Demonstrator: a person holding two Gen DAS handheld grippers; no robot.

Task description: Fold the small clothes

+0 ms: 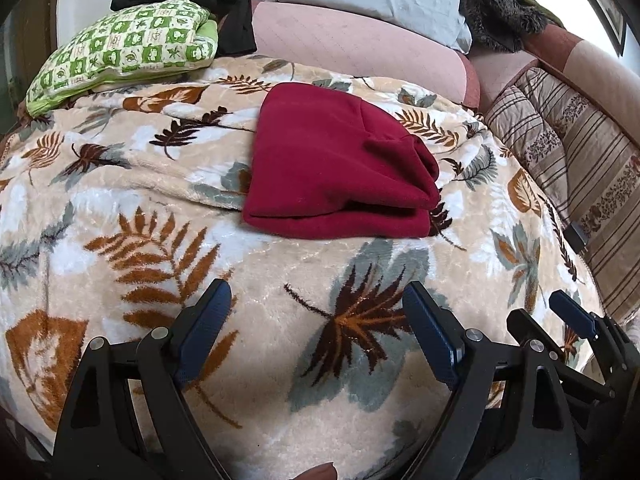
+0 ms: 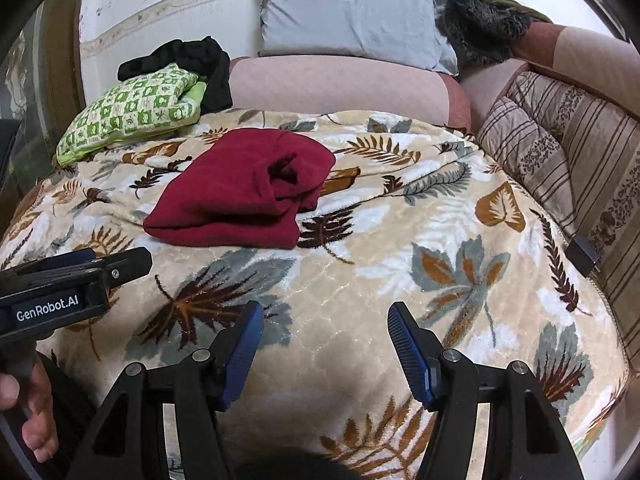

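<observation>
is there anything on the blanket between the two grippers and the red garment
Nothing visible does. The folded red garment lies alone on the leaf-print blanket, and only bare blanket shows between it and the open left gripper and open right gripper. The green pillow and black clothing sit behind it, off to the left.

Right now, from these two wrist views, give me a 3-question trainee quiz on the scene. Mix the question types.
1. True or false: the red garment lies folded on the leaf-print blanket.
2. Multiple choice: the left gripper is A) shut on the garment, B) open and empty, C) out of view.
3. Fill in: the black clothing lies partly on the green-checked ____.

Key: 1 true; 2 B; 3 pillow. The right gripper is open and empty too.
</observation>
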